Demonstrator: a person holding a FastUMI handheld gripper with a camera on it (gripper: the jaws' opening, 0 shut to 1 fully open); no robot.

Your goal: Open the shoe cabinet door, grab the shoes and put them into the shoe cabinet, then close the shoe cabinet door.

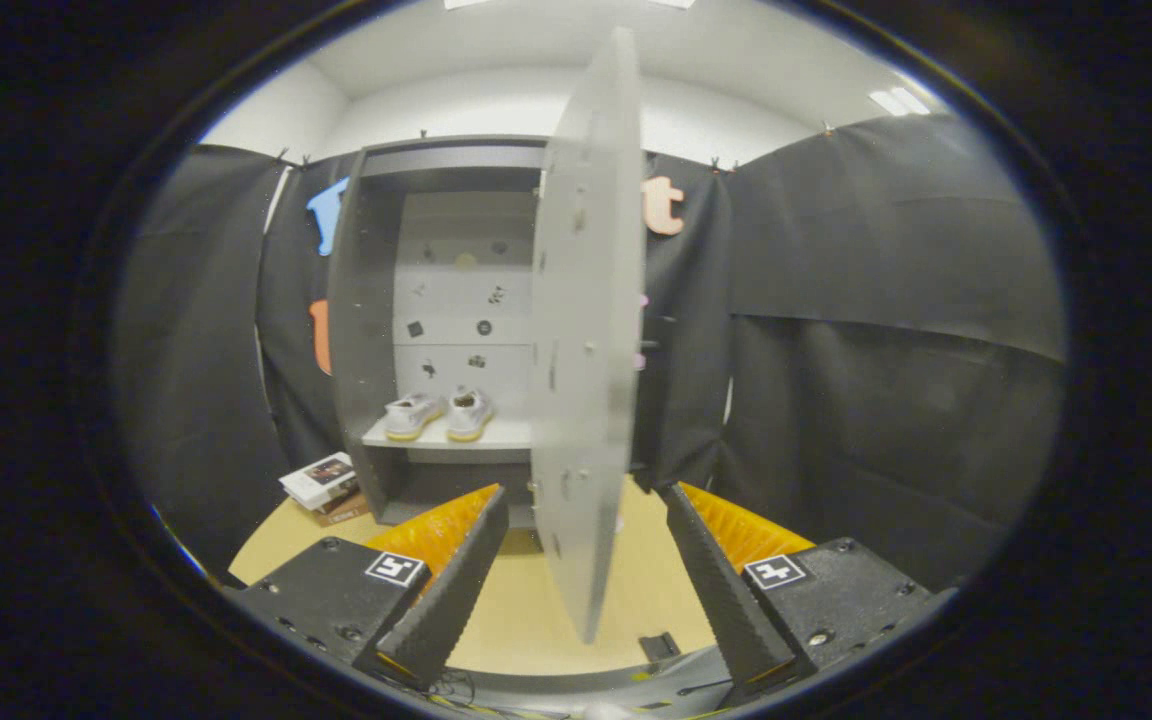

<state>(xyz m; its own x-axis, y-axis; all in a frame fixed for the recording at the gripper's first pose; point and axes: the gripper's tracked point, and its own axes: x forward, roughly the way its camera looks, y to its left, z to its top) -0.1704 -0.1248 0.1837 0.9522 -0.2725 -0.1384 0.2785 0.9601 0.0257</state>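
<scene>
Shoe cabinet (368,300): dark grey frame, pale grey back panel dotted with small black marks and one faint yellowish spot. Cabinet door (584,330): plain light grey, a few tiny dark fixing spots. Shelf (496,435) inside: whitish. Shoes (439,414): white uppers, yellowish-tan soles. Table (526,600): light wood-tone, beige. Books (321,483) at the table's left edge: white covers, one with a dark picture, brown one beneath. Booth cloth: black. Wall above: white. Gripper (586,505) bodies: black, each with a black-and-white square marker.

No legible text; just coded marker squares on gripper (586,560) body.
</scene>
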